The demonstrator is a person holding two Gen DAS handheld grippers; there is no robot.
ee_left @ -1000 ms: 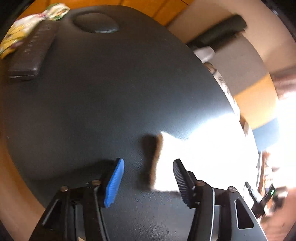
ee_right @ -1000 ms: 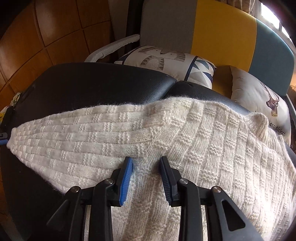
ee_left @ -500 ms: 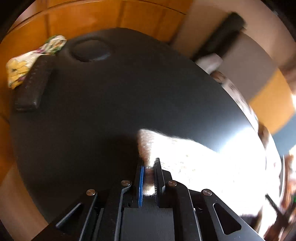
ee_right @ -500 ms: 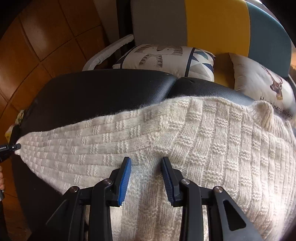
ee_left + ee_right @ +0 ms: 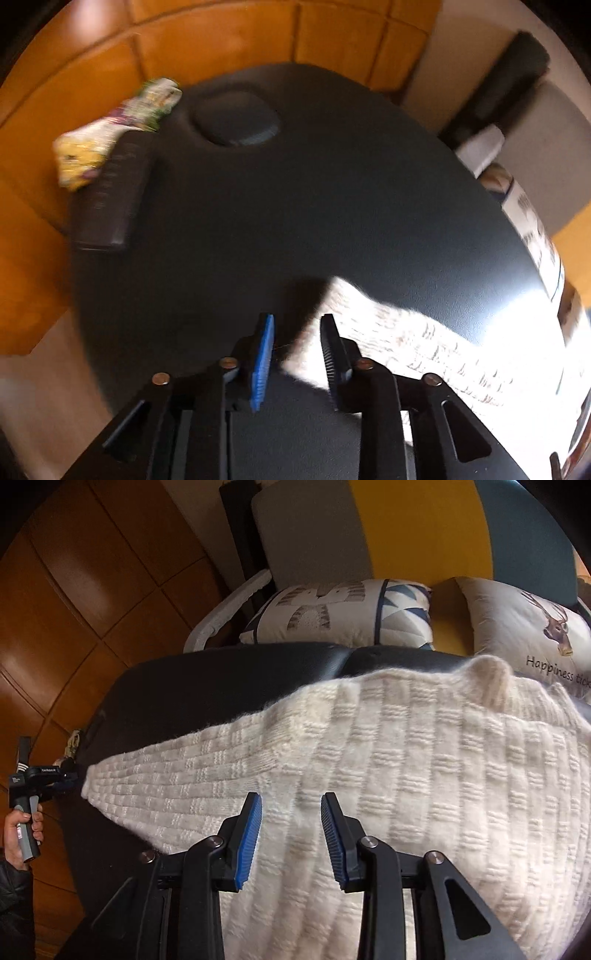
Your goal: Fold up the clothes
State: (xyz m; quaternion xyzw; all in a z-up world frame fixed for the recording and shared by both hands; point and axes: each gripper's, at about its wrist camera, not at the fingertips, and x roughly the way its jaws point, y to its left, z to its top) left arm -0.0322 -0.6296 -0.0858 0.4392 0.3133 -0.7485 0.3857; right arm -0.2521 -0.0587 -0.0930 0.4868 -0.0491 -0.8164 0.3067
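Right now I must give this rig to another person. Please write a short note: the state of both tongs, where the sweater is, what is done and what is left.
Left tongs: open, with the sleeve end of the white knit sweater between the jaws, not gripped.
Right tongs: open, low over the sweater's body, holding nothing.
Sweater: spread flat on the black padded bench, one sleeve stretched out toward the left tongs.
Done: garment laid out. No fold is visible.
Left: grip the sleeve end, fold it across the body, then fold the rest.

sweater (image 5: 388,775) on ottoman (image 5: 207,686), cushions (image 5: 340,613) behind
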